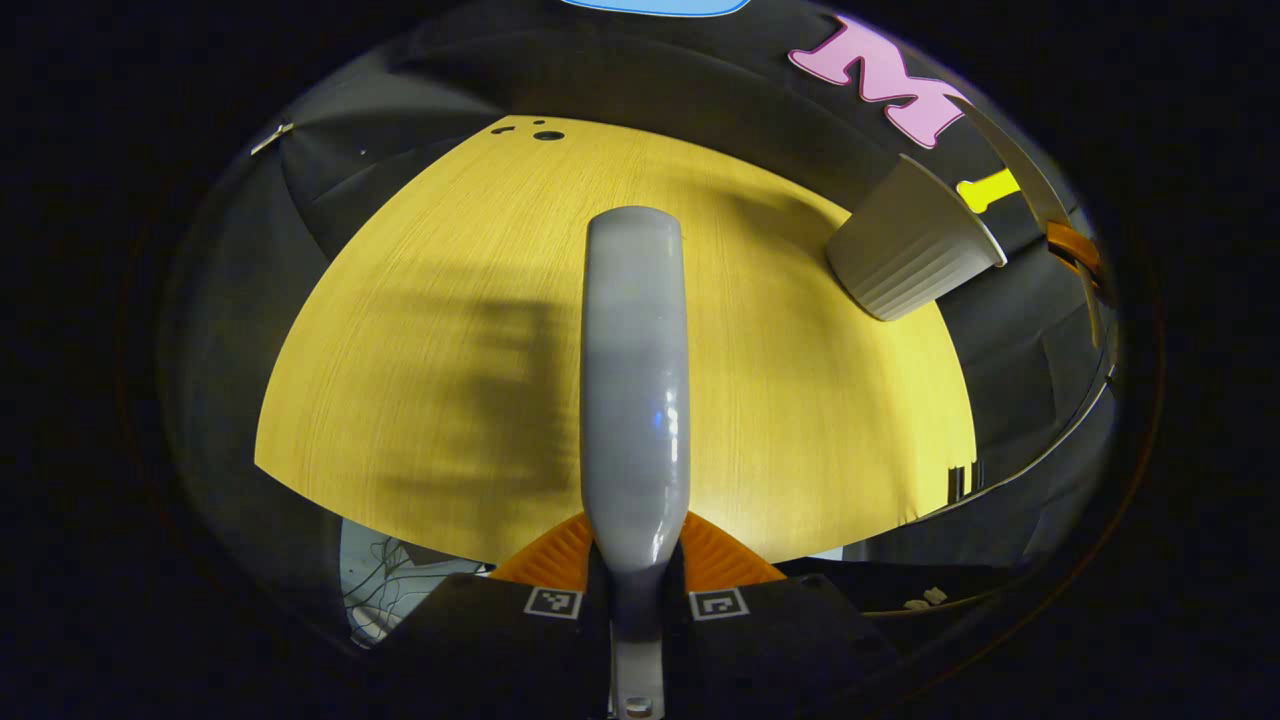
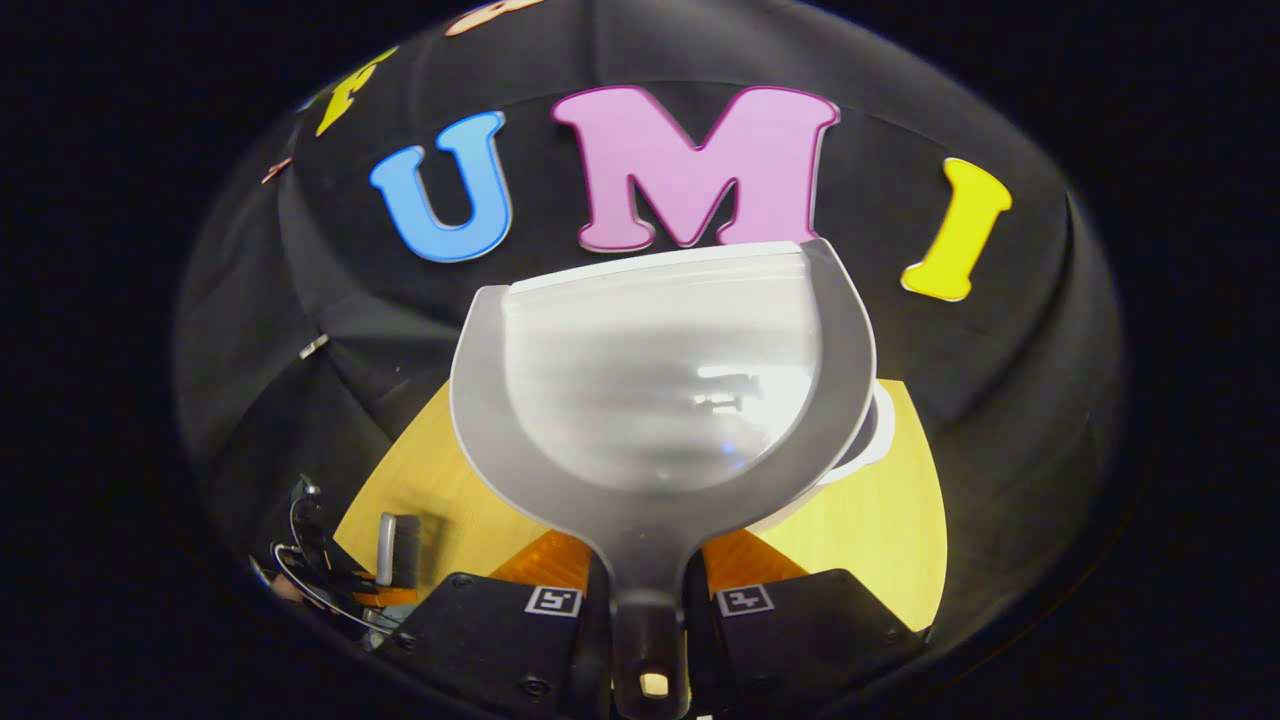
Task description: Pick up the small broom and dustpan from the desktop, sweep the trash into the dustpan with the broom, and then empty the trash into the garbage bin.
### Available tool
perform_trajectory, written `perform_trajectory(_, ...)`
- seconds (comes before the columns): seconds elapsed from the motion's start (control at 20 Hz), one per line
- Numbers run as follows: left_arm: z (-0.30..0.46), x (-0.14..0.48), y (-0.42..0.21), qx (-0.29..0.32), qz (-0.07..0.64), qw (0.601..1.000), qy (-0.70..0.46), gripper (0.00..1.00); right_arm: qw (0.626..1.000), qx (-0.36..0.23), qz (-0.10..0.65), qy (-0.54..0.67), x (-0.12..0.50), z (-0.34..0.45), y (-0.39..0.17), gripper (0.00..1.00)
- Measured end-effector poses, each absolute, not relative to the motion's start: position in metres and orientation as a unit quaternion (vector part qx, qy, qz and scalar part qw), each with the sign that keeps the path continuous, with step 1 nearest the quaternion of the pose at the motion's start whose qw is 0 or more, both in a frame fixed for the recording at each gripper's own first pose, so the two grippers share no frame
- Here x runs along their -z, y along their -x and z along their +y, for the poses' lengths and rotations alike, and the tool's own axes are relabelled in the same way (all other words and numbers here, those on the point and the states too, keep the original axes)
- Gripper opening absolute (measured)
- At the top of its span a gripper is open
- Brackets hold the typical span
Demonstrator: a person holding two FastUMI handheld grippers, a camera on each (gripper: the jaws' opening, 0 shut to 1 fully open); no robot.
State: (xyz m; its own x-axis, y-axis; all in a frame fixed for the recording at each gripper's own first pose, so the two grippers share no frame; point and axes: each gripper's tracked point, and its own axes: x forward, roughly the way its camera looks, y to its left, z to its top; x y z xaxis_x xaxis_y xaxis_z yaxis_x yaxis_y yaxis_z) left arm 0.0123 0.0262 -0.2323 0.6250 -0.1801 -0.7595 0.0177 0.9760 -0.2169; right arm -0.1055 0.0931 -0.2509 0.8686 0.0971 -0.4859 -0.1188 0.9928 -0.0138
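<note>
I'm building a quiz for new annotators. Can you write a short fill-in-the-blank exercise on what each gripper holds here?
1. The left gripper is shut on the handle of the ____.
2. The right gripper holds the ____ by its handle.
3. In the left gripper view, the garbage bin stands on the wooden ____.

Missing words: broom; dustpan; desktop

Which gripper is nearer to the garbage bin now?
Right. The right gripper holds the dustpan just over the garbage bin; the left gripper, holding the broom, stands farther across the desktop.
</note>
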Motion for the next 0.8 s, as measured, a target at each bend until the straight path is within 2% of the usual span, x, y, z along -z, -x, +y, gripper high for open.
perform_trajectory(0.05,0.032,0.235,-0.015,0.051,0.430,0.897,0.093,0.22,0.964,-0.063,0.257,0.024,0.264,0.105,0.109,0.34)
perform_trajectory(0.1,0.036,0.236,-0.018,0.045,0.428,0.898,0.092,0.25,0.961,-0.073,0.266,0.021,0.277,0.119,0.113,0.34)
perform_trajectory(0.25,0.044,0.239,-0.028,0.036,0.431,0.897,0.089,0.25,0.943,-0.105,0.316,-0.004,0.329,0.160,0.129,0.34)
perform_trajectory(0.3,0.047,0.240,-0.031,0.033,0.433,0.897,0.084,0.22,0.937,-0.110,0.332,-0.008,0.346,0.168,0.136,0.34)
perform_trajectory(0.35,0.051,0.241,-0.036,0.033,0.434,0.897,0.076,0.25,0.932,-0.111,0.346,-0.005,0.363,0.171,0.143,0.34)
perform_trajectory(0.55,0.057,0.242,-0.051,0.035,0.443,0.894,0.050,0.25,0.913,-0.098,0.397,-0.005,0.422,0.168,0.150,0.34)
perform_trajectory(0.65,0.057,0.245,-0.060,0.036,0.449,0.892,0.046,0.22,0.900,-0.088,0.426,-0.009,0.450,0.163,0.157,0.34)
perform_trajectory(0.7,0.057,0.245,-0.064,0.037,0.451,0.891,0.046,0.25,0.894,-0.081,0.441,-0.008,0.464,0.161,0.161,0.34)
perform_trajectory(0.75,0.058,0.247,-0.070,0.038,0.453,0.890,0.046,0.22,0.888,-0.074,0.453,-0.008,0.474,0.158,0.167,0.34)
perform_trajectory(0.8,0.058,0.249,-0.076,0.038,0.455,0.888,0.043,0.25,0.885,-0.069,0.461,-0.011,0.484,0.157,0.171,0.34)
